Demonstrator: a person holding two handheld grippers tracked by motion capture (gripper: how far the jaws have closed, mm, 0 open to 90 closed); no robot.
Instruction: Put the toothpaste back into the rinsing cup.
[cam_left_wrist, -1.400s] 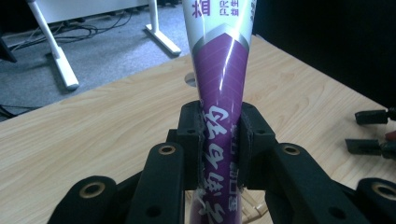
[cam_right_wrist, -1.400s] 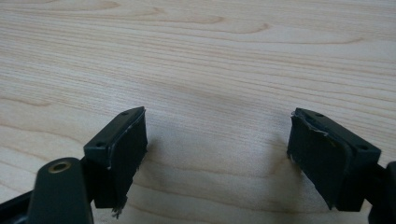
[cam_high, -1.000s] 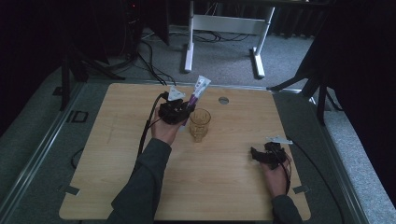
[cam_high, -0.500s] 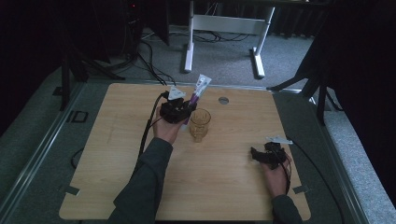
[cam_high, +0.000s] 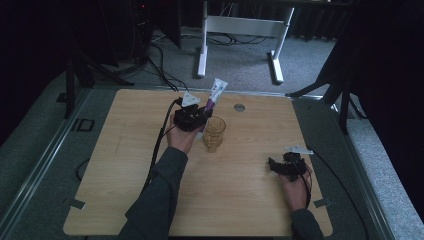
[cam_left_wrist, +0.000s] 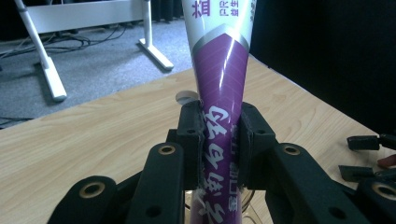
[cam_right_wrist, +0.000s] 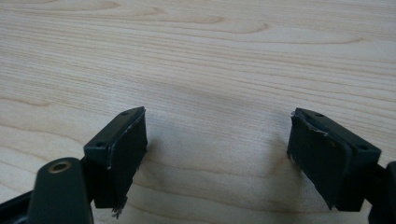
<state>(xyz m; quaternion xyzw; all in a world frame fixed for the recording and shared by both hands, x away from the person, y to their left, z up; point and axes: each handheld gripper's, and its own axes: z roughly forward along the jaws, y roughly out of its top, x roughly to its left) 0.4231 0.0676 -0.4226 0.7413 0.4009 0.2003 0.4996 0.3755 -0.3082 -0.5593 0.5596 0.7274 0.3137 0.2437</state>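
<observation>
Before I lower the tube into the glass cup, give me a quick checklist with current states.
1. Grip on the purple and white tube: ok. The left gripper has both jaws pressed on its lower part.
2. Tube attitude: ok. It stands roughly upright, wide crimped end up.
3. Tube over the glass cup: cannot tell. In the high view the tube sits just behind and left of the rim; a glass edge shows under the jaws in the left gripper view.
4. Cup upright on the table: ok.
5. Right gripper out of the way: ok. Jaws open, holding nothing, low over bare wood near the right edge.
6. Cup contents: cannot tell.
</observation>
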